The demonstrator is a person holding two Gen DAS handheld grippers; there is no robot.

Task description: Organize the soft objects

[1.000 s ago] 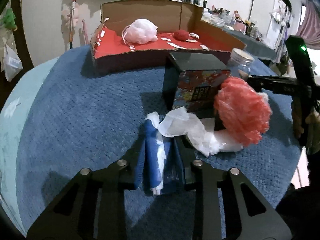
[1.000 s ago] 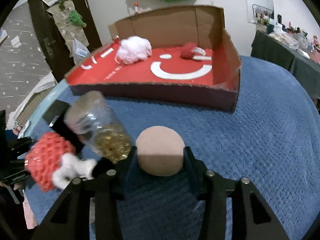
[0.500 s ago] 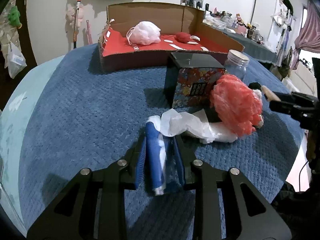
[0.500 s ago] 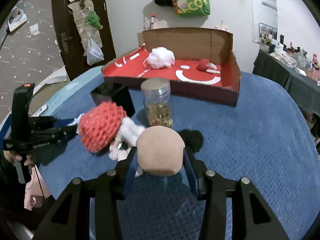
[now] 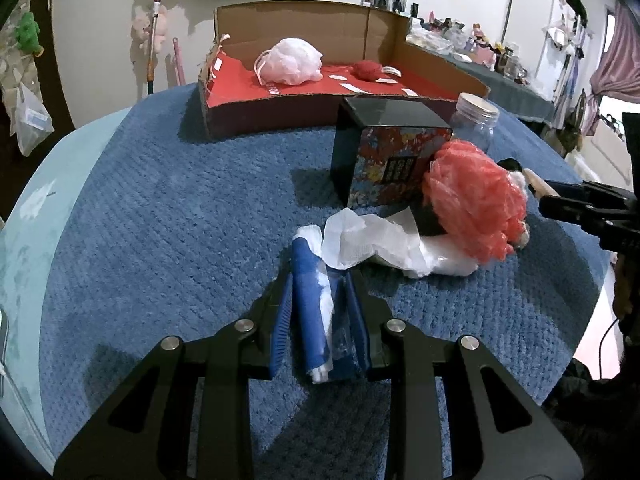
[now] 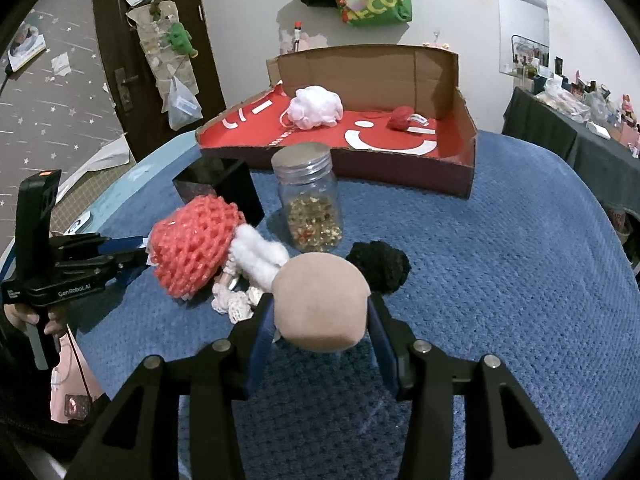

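Note:
My left gripper (image 5: 320, 280) is shut on a blue and white tissue pack (image 5: 314, 312), with white tissue (image 5: 372, 236) trailing from it on the blue cloth. My right gripper (image 6: 320, 304) is shut on a beige round sponge (image 6: 320, 300). A red mesh puff (image 5: 476, 196) lies by a black patterned box (image 5: 388, 156); the red mesh puff also shows in the right wrist view (image 6: 192, 240), beside white knit pieces (image 6: 256, 264) and a black pompom (image 6: 380, 264). A red-lined cardboard box (image 6: 400, 172) at the back holds a pale pink puff (image 6: 316, 106) and a small red ball (image 6: 402, 118).
A glass jar (image 6: 312, 204) with a metal lid stands in front of the cardboard box. The table has a blue textured cloth (image 6: 500, 280). A dark door (image 6: 132, 40) and hanging bags are behind on the left. A cluttered side table (image 6: 580, 120) stands at right.
Both grippers have pulled back from the objects, keeping their loads. The right wrist view now takes in the jar, red puff and black pompom from farther away.

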